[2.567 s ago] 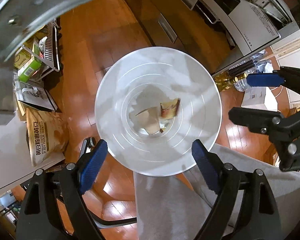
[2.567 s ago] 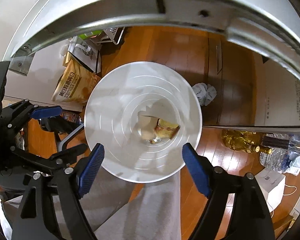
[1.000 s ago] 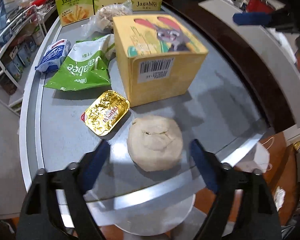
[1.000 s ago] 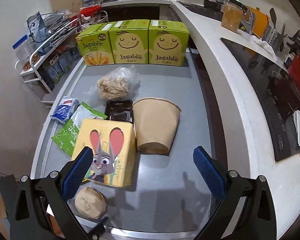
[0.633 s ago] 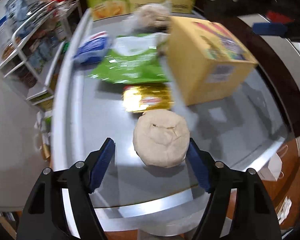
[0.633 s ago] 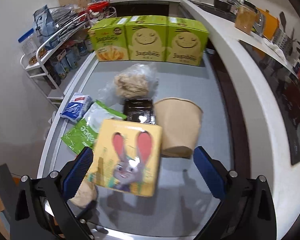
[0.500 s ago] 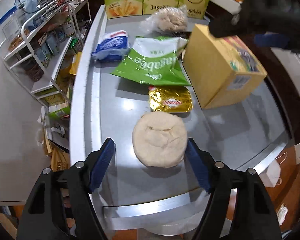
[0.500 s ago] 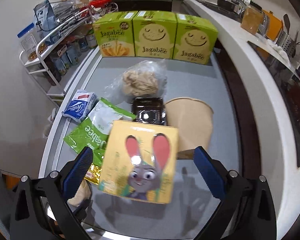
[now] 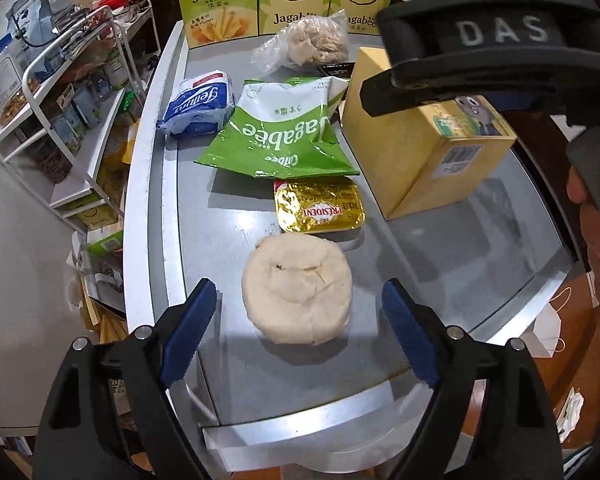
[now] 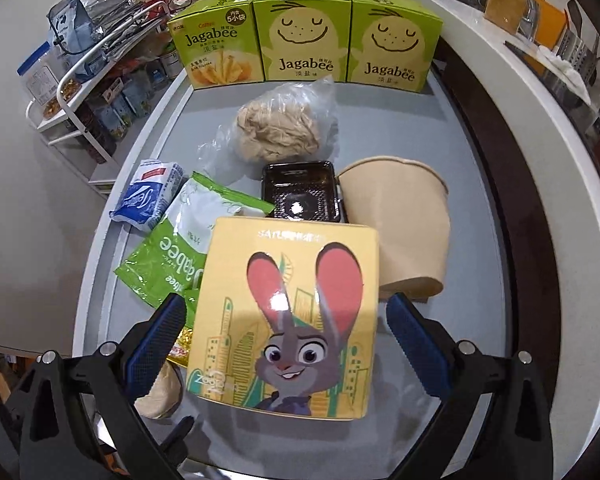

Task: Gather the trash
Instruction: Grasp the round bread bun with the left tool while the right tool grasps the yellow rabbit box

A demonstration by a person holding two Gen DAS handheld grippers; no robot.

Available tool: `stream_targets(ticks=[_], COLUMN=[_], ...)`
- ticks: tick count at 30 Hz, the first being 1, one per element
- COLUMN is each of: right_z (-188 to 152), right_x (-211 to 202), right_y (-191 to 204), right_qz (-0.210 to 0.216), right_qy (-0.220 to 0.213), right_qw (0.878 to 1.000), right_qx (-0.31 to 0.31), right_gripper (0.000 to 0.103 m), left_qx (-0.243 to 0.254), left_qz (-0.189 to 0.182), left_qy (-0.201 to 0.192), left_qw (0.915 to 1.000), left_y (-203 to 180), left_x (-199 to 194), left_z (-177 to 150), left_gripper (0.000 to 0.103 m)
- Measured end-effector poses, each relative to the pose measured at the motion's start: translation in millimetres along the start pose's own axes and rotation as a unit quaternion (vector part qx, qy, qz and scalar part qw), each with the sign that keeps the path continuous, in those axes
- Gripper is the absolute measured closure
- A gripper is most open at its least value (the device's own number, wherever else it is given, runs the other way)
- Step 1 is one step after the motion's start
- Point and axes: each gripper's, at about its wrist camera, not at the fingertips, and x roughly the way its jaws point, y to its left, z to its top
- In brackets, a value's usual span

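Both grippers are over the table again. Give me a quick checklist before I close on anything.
1. Left gripper open: ok.
2. Round beige crumpled paper wad lined up between the left fingers: ok.
3. Gold foil butter pack apart from the wad: cannot tell, their edges meet in view.
4. Right gripper open: ok.
5. Yellow rabbit-print box centred between the right fingers: ok.
6. Right fingers low enough to grip the box: cannot tell.
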Motion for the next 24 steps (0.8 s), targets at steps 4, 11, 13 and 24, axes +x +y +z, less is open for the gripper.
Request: stream_targets(ticks=[4, 11, 13, 24], right_z=[-2.6, -11.0, -13.7, -22.8], right_x=[1.8, 3.3, 3.9, -5.3], right_y=[-0.1, -0.2, -2.4, -4.5], right_qz=[0.005, 0.005, 0.009, 0.012], right_qy=[0.003, 0.009, 0.007, -0.006], right_qw=[1.000, 1.000, 1.000, 1.000], right_qx=[0.001, -0.001, 0.005, -0.005], right_gripper=[0.006, 0.020, 0.020, 0.024], left_qx=[-0.010, -0.020, -0.017, 0.002], left_qz=[-0.003, 0.011, 0.014, 0.017], left_qy=[0.011, 0.015, 0.016, 0.016], left_qw=[0.9999, 0.9996, 0.9996, 0.9997], left_y=[2.4, 3.3, 2.3, -3.2], left_x=[3.5, 4.0, 4.7, 2.7], left_z=[1.5, 0.9, 0.8, 3.1], left_gripper=[0.025, 0.025, 0.025, 0.051])
